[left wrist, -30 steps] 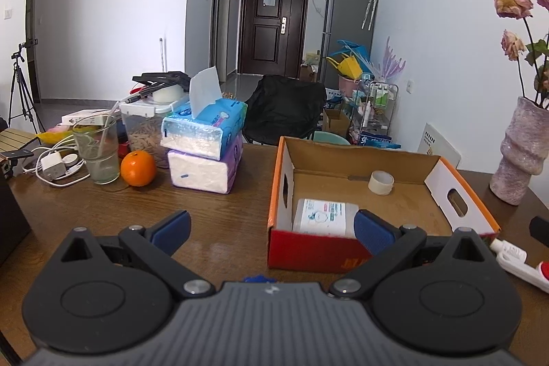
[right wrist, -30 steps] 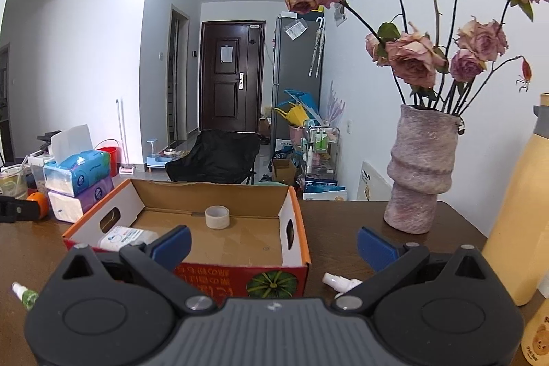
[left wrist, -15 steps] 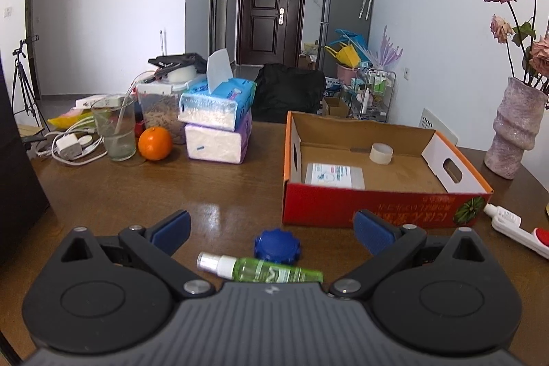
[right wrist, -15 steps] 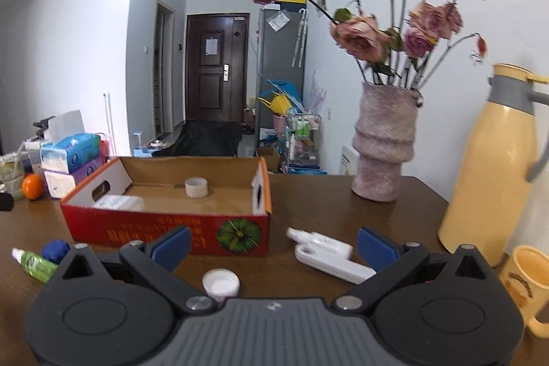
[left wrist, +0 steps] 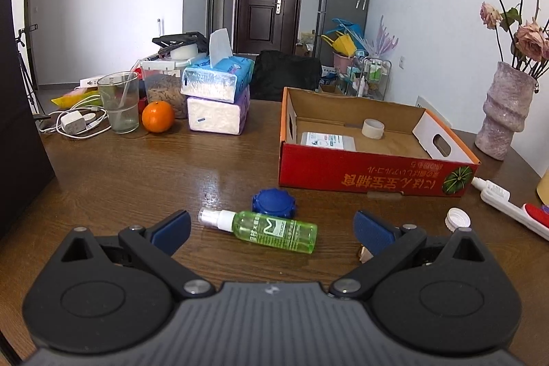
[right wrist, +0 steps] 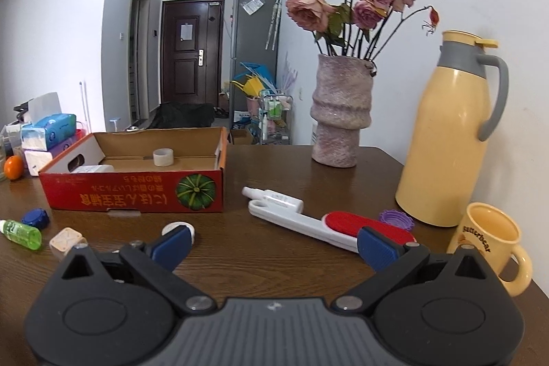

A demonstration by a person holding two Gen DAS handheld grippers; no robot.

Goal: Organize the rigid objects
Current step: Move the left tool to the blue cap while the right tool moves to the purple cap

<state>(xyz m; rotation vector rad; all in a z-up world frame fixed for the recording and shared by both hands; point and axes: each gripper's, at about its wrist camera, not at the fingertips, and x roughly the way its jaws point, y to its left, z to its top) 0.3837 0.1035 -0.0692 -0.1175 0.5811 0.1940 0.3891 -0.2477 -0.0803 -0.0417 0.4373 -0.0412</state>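
Observation:
A red cardboard box lies open on the brown table, holding a tape roll and a white packet. In front of it lie a green spray bottle, a blue cap, a white cap, a beige cube, a small white bottle, a white and red brush and a purple cap. My left gripper is open just behind the spray bottle. My right gripper is open, near the brush.
Tissue packs, an orange, a glass and a charger with cables stand at the back left. A vase of dried roses, a yellow thermos and a yellow mug stand on the right.
Both grippers have pulled back from the box toward the near table edge. The loose items in front of the box have come into view. Both stay open.

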